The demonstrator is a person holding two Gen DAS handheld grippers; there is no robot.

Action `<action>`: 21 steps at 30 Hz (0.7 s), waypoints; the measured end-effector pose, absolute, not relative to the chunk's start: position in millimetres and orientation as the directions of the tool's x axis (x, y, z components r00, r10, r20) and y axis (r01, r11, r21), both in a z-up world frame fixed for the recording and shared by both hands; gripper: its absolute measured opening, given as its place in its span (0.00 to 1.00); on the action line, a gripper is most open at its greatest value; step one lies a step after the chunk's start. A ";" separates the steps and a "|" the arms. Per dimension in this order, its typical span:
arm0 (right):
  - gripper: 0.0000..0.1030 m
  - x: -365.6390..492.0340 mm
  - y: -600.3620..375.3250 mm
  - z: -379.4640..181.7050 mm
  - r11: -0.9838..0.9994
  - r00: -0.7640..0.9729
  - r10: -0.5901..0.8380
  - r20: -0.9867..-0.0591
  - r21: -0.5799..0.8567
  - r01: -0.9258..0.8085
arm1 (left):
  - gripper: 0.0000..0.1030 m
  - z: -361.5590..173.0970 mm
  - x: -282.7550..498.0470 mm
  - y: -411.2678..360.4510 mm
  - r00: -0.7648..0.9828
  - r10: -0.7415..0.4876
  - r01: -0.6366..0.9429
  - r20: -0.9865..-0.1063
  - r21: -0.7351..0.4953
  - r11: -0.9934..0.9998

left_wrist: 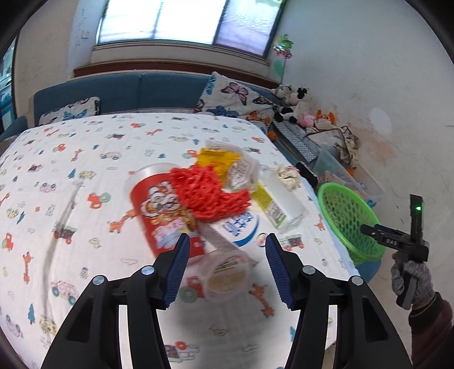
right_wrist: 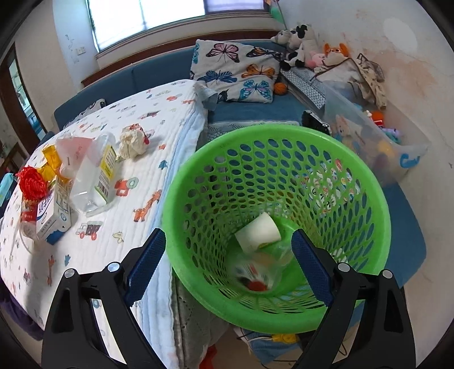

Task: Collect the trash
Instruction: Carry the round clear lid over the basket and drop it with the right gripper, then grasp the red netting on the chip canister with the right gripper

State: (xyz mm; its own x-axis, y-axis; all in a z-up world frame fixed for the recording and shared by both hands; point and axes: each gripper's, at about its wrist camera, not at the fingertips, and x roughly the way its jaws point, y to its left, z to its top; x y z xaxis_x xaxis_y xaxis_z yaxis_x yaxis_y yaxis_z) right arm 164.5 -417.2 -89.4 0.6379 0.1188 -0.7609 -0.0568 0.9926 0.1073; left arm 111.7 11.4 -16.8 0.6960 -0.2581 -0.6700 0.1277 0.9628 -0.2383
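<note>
A pile of trash lies on the patterned tablecloth: a red printed tub, a red net bundle, a yellow packet, a clear bottle, a blue-and-white carton and crumpled paper. My left gripper hovers open over the pile, with a clear lidded cup lying below between its fingers, untouched. My right gripper stands open and empty above the green basket. In the basket are a white paper cup and a clear wrapper.
The basket stands off the table's right edge, on a blue couch. A gloved hand shows beside it. Butterfly cushions, plush toys and a clear toy bin fill the back right under a window.
</note>
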 end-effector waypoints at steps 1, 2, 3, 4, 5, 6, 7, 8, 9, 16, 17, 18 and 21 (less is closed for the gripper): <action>0.87 164.4 -415.1 -87.1 0.992 0.640 0.123 -0.758 0.106 -0.065 | 0.53 -18.6 111.6 14.7 0.694 -0.252 0.118 -0.674 -0.239 0.964; 0.87 164.3 -413.1 -85.3 0.992 0.642 0.126 -0.756 0.104 -0.072 | 0.53 -20.6 111.4 17.8 0.692 -0.247 0.108 -0.678 -0.242 0.964; 0.87 163.7 -409.6 -82.5 0.992 0.645 0.129 -0.753 0.099 -0.083 | 0.53 -22.0 111.5 20.1 0.690 -0.244 0.100 -0.681 -0.244 0.964; 0.87 163.1 -405.7 -79.7 0.991 0.649 0.133 -0.749 0.094 -0.095 | 0.53 -23.9 111.5 22.8 0.687 -0.242 0.093 -0.685 -0.248 0.964; 0.87 162.6 -401.1 -77.0 0.990 0.651 0.139 -0.746 0.091 -0.107 | 0.53 -25.5 111.2 25.1 0.686 -0.239 0.086 -0.688 -0.250 0.964; 0.87 162.2 -395.5 -74.5 0.988 0.651 0.150 -0.744 0.091 -0.123 | 0.53 -26.5 111.2 26.0 0.685 -0.237 0.081 -0.689 -0.251 0.965; 0.87 162.9 -390.5 -72.4 0.986 0.650 0.161 -0.743 0.093 -0.138 | 0.53 -27.6 110.8 28.0 0.685 -0.234 0.075 -0.690 -0.253 0.965; 0.87 162.8 -384.4 -70.6 0.984 0.648 0.172 -0.742 0.093 -0.155 | 0.53 -28.3 110.2 30.2 0.686 -0.233 0.069 -0.689 -0.256 0.964; 0.87 162.6 -375.9 -68.5 0.979 0.645 0.189 -0.741 0.094 -0.179 | 0.53 -28.9 110.4 31.9 0.686 -0.232 0.066 -0.689 -0.259 0.964; 0.87 167.7 -318.7 -61.4 0.934 0.592 0.321 -0.739 0.142 -0.328 | 0.53 -27.2 107.0 48.1 0.698 -0.216 0.032 -0.683 -0.272 0.962; 0.86 169.0 -308.8 -60.3 0.925 0.583 0.339 -0.738 0.147 -0.351 | 0.53 -26.8 106.7 51.0 0.700 -0.214 0.029 -0.681 -0.271 0.962; 0.85 170.1 -299.9 -59.0 0.916 0.576 0.355 -0.737 0.150 -0.372 | 0.53 -26.3 106.8 53.8 0.701 -0.210 0.026 -0.681 -0.270 0.962; 0.83 172.8 -270.3 -54.0 0.884 0.553 0.403 -0.729 0.154 -0.441 | 0.53 -26.2 105.6 61.4 0.702 -0.200 0.011 -0.684 -0.270 0.963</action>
State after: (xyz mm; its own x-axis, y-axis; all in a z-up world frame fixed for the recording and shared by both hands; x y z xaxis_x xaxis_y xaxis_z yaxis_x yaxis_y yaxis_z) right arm 172.8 -270.3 -54.0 0.5529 0.4030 -0.7293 -0.4408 0.8842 0.1545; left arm 105.6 61.4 -26.2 0.7019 -0.1998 -0.6836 0.0111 0.9628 -0.2700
